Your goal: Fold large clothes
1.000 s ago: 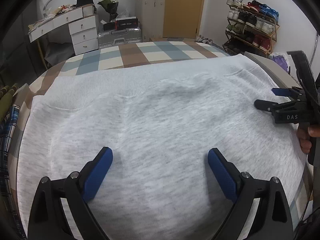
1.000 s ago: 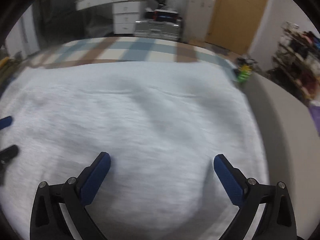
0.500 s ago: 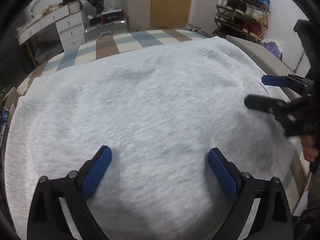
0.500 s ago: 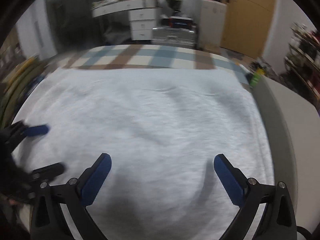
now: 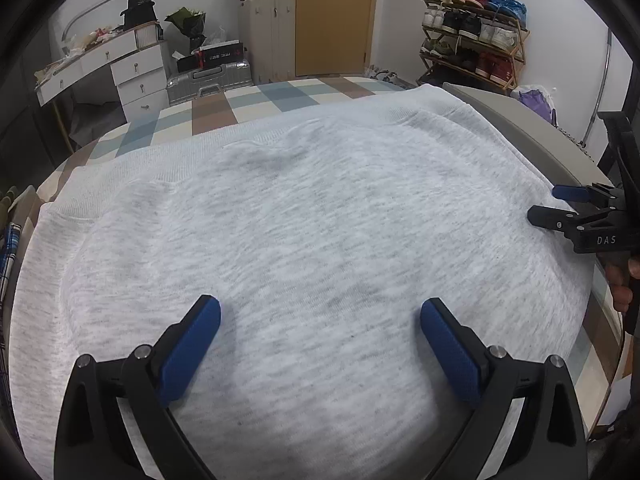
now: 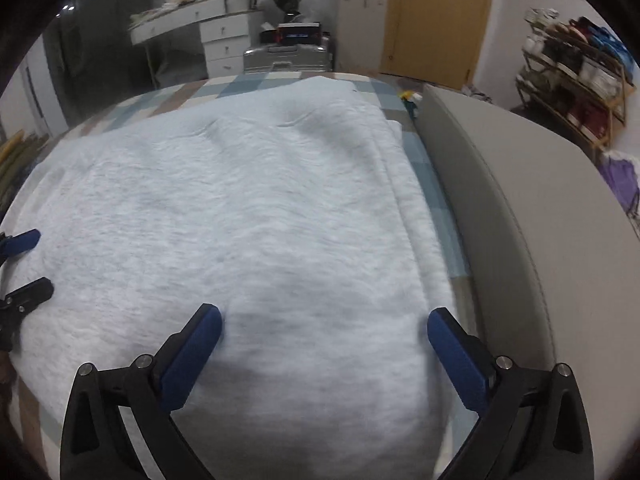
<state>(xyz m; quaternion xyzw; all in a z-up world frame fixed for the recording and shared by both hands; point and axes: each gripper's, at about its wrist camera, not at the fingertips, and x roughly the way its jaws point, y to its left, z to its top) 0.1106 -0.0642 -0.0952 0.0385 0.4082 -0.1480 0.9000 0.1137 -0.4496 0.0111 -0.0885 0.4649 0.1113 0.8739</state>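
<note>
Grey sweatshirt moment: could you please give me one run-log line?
grey sweatshirt: spread on bed | left gripper: open, above it | right gripper: open, above it

The left gripper (image 5: 320, 322) had black, ribbed plastic arms with cut-out openings, silver screws at the joints and textured blue pads (image 5: 191, 350) on its fingertips. The right gripper (image 6: 324, 330) was built alike: black frame, silver screws, blue pads (image 6: 456, 364). Its body bore the white letters "DAS" in the left wrist view.
</note>
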